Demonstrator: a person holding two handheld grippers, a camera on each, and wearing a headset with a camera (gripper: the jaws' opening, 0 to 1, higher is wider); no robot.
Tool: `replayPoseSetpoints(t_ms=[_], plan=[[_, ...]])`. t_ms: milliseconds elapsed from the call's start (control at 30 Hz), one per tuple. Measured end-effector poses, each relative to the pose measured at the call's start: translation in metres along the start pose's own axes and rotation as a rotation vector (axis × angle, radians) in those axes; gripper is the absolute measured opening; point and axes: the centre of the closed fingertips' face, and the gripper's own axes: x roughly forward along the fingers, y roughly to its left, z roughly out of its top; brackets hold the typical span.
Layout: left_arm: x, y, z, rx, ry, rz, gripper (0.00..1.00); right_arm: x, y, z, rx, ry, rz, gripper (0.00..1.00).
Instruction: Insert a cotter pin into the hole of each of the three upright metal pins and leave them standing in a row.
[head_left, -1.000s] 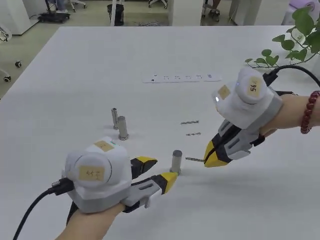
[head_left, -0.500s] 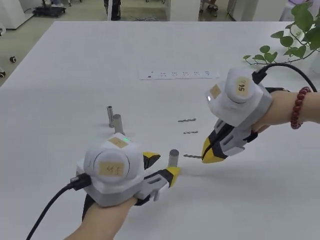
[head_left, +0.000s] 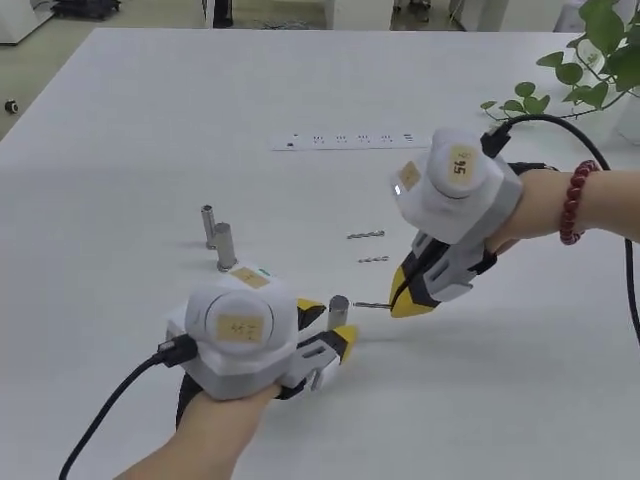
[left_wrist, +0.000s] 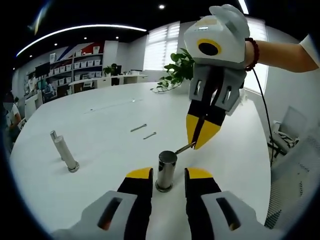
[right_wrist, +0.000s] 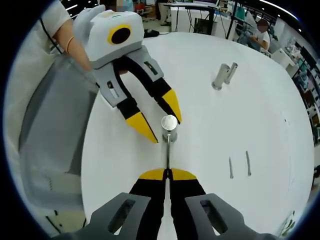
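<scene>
A short upright metal pin (head_left: 338, 307) stands between the spread jaws of my left gripper (head_left: 328, 322), which is open around it with a small gap on each side (left_wrist: 168, 174). My right gripper (head_left: 402, 302) is shut on a thin cotter pin (head_left: 372, 304) and holds it level. The cotter pin's (right_wrist: 168, 152) free tip reaches the upright pin (right_wrist: 169, 123) near its top. Two more upright pins (head_left: 208, 224) (head_left: 225, 246) stand close together at the left. Two loose cotter pins (head_left: 365, 235) (head_left: 373, 259) lie on the white table (head_left: 140, 150).
A white power strip (head_left: 345, 140) lies flat farther back on the table. A green plant (head_left: 600, 50) stands at the far right corner. My right gripper's cable (head_left: 560, 125) arcs over that wrist. The left gripper's cable (head_left: 110, 420) trails toward the near edge.
My left gripper has moved forward, so its jaws now straddle the near pin. My right gripper has moved left, bringing the cotter pin's tip up to that pin. The head camera has shifted.
</scene>
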Motion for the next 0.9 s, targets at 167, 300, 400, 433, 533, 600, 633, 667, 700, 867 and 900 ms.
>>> replayPoseSetpoints(t_ms=[167, 300, 400, 433, 533, 600, 633, 667, 700, 867, 900], plan=[[0.0030, -0.0014, -0.0020, 0.009, 0.005, -0.002, 0.18, 0.0009, -0.0014, 0.0023, -0.014, 0.012, 0.005, 0.03], [0.0055, 0.0002, -0.0017, 0.005, 0.002, 0.003, 0.17, 0.0007, -0.0017, 0.0028, -0.029, 0.026, 0.006, 0.03], [0.0052, 0.0025, -0.0011, 0.007, 0.001, 0.015, 0.13, 0.0004, -0.0009, 0.0028, -0.032, 0.030, 0.010, 0.03], [0.0053, 0.0033, -0.0011, 0.008, 0.001, 0.018, 0.12, 0.0004, -0.0006, 0.0029, -0.033, 0.031, 0.011, 0.03], [0.0053, 0.0032, -0.0018, 0.018, 0.001, 0.014, 0.12, 0.0004, 0.0002, 0.0041, -0.034, 0.031, 0.013, 0.03], [0.0053, 0.0030, -0.0019, 0.027, 0.001, 0.012, 0.12, 0.0007, -0.0002, 0.0045, -0.040, 0.033, 0.012, 0.03], [0.0053, 0.0028, -0.0020, 0.032, 0.001, 0.010, 0.12, 0.0009, 0.0000, 0.0046, -0.043, 0.036, 0.013, 0.03], [0.0052, 0.0028, -0.0020, 0.033, 0.001, 0.010, 0.12, 0.0009, 0.0001, 0.0046, -0.045, 0.039, 0.014, 0.03], [0.0052, 0.0026, -0.0021, 0.035, 0.002, 0.009, 0.12, 0.0010, -0.0003, 0.0048, -0.047, 0.042, 0.013, 0.03], [0.0048, 0.0028, -0.0021, 0.047, -0.007, 0.009, 0.11, 0.0009, -0.0012, 0.0049, -0.063, 0.066, 0.008, 0.03], [0.0049, 0.0031, -0.0022, 0.043, -0.009, 0.007, 0.11, 0.0012, -0.0022, 0.0047, -0.070, 0.071, 0.006, 0.03]])
